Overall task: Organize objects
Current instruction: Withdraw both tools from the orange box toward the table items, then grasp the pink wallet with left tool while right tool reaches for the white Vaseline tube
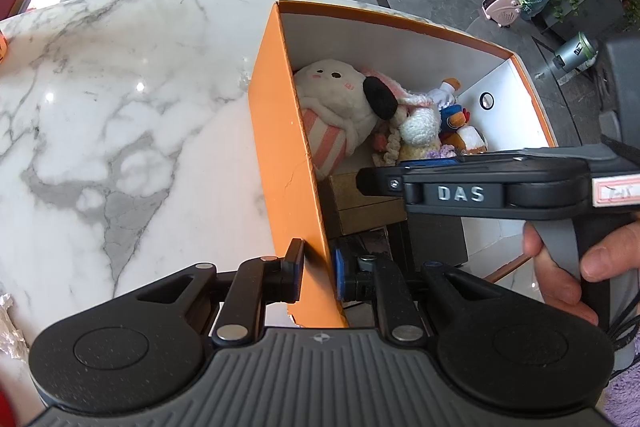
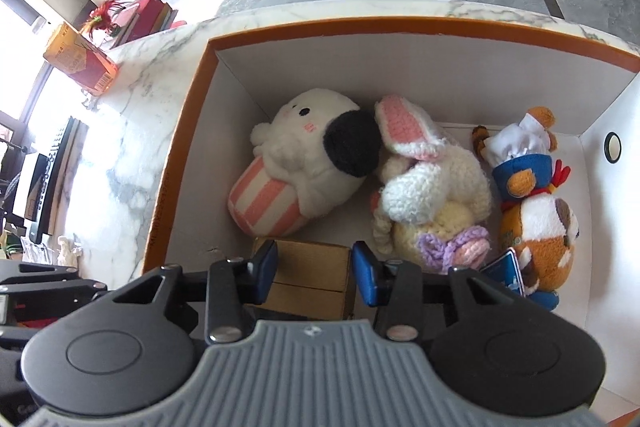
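An orange box (image 1: 280,147) with white inner walls stands on the marble table. My left gripper (image 1: 318,277) is shut on its near left wall, one pad outside and one inside. Inside lie a white plush dog (image 2: 312,147) with a black ear and a pink striped body, a crocheted bunny (image 2: 432,179), an orange and white plush toy (image 2: 536,215) and a small brown cardboard box (image 2: 312,259). My right gripper (image 2: 316,271) hangs open over the brown box, which looks wider than the gap between the pads; they do not press on it.
The marble table (image 1: 120,87) stretches left of the box. A red and yellow carton (image 2: 80,61) and red books stand at its far left corner. Crumpled paper (image 1: 8,327) lies at the near left edge. A hand (image 1: 560,275) holds the right tool's handle.
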`<state>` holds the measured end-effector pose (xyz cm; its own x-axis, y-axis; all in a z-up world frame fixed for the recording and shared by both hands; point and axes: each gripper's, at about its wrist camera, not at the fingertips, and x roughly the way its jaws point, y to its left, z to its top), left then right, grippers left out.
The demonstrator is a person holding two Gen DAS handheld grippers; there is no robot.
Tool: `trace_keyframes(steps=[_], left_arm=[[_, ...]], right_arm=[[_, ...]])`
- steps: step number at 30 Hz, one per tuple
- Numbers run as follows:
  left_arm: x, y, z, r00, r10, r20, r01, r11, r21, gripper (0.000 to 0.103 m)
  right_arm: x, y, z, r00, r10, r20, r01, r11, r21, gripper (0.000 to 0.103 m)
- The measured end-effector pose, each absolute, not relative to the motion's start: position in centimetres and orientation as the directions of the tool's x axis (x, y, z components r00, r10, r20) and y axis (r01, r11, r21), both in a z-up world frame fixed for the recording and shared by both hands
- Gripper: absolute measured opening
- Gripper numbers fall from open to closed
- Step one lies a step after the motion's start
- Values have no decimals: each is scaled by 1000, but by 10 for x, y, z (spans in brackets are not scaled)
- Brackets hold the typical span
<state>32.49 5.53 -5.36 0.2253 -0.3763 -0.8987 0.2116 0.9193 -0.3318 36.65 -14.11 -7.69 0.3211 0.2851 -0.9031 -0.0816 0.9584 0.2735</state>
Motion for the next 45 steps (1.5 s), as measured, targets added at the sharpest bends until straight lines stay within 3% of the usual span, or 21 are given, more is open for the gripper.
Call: trace_keyframes(steps=[6,10,15,18,24,35,45], left_arm=[[317,49,-37,319,-329,-889,212,939,-272,19],[303,38,-16,415,-241,-877,215,963,-163,30],[275,25,8,492,-222,-842,242,964,-113,41],[257,16,16,510,-229,-829,263,959,-104,48],[222,4,10,488,-325,-810,297,935,-196,58],[181,-19,-56,429,-387,-817,304,913,-273,70],[192,-26,-111,372,-413,-831,201,910,-363,71]], right_arm=[[340,-151,-43,396,283,-873,-167,958,234,45],[306,-173,-16,462,304,-833,-221,949,224,51],[269,-185,-2,539,322,-778,-272,941,202,60],[247,-193,-1,571,315,-758,-282,943,179,60],[211,-210,-14,614,280,-738,-265,954,142,60],[175,-232,-91,550,239,-801,-177,970,167,55],[165,-227,-153,482,219,-849,-176,973,150,58]])
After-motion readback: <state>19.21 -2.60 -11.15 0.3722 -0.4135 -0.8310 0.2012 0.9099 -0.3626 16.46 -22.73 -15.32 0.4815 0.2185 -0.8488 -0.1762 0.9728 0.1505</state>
